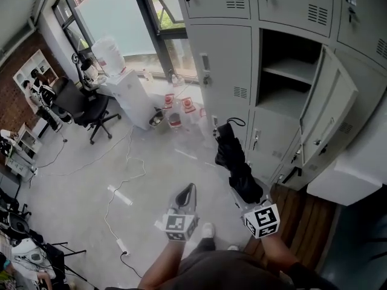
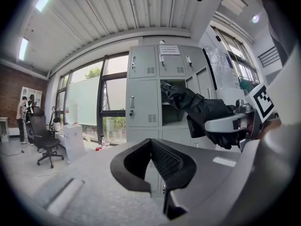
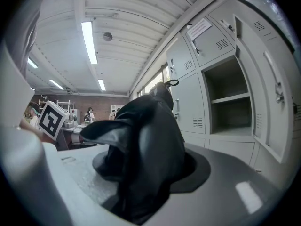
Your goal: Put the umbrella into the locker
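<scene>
A folded black umbrella sticks forward out of my right gripper, which is shut on its lower end; the strap loop is at the far tip. In the right gripper view the umbrella fills the space between the jaws and hides the fingertips. Ahead and to the right stands the grey locker bank, with one compartment open, a shelf inside it, and its door swung out to the right. My left gripper is level beside the right one, shut and holding nothing. From the left gripper view, its tips meet, and the umbrella points at the open compartment.
A white cabinet with a water jug, a black office chair and bottles stand by the window at left. A cable and power strip lie on the grey floor. A white counter sits right of the lockers.
</scene>
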`<state>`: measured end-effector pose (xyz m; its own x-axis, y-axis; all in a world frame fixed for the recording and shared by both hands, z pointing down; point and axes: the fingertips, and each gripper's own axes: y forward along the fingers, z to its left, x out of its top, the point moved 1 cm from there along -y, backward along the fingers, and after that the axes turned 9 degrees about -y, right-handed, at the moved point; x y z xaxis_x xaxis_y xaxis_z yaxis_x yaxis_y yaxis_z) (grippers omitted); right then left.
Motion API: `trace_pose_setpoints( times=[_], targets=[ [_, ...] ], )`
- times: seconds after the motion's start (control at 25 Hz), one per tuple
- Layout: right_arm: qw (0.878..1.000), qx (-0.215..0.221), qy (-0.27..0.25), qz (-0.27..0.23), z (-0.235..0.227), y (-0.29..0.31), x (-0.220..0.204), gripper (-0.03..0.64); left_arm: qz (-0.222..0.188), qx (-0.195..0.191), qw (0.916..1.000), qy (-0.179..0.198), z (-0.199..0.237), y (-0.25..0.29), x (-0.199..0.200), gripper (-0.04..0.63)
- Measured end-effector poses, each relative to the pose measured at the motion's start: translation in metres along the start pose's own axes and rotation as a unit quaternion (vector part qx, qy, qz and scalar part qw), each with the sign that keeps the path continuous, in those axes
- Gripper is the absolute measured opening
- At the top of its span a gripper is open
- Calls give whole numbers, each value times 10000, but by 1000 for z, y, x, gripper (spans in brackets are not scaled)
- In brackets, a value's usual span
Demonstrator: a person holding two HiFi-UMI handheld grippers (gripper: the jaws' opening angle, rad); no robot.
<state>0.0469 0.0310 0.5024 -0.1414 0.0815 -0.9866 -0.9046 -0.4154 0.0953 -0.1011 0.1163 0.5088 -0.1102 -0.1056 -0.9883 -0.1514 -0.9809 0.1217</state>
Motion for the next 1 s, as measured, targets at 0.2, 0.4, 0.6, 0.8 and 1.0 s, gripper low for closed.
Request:
trace_pose_setpoints(
  times=[0.2, 0.4, 0.6, 0.8, 1.0],
  targets=[
    [9994, -325, 16, 103, -18, 19, -1, 235, -11, -323, 9995, -13, 10, 37, 10, 3],
    [9973, -694, 66, 237, -38, 40, -3, 235, 56, -668, 9978, -6, 21, 74, 13, 3],
    [9930, -1118, 120, 348, -57, 58, -2, 235, 116, -1055, 9944, 15, 34, 114, 17, 5],
    [9867, -1536, 80, 520, -70, 72, -5, 238, 152, -1417, 9898, 25, 43, 148, 19, 3],
    [9811, -1847, 147, 563, -77, 86, -5, 237, 208, -1753, 9843, 15, 49, 173, 20, 3]
  ],
)
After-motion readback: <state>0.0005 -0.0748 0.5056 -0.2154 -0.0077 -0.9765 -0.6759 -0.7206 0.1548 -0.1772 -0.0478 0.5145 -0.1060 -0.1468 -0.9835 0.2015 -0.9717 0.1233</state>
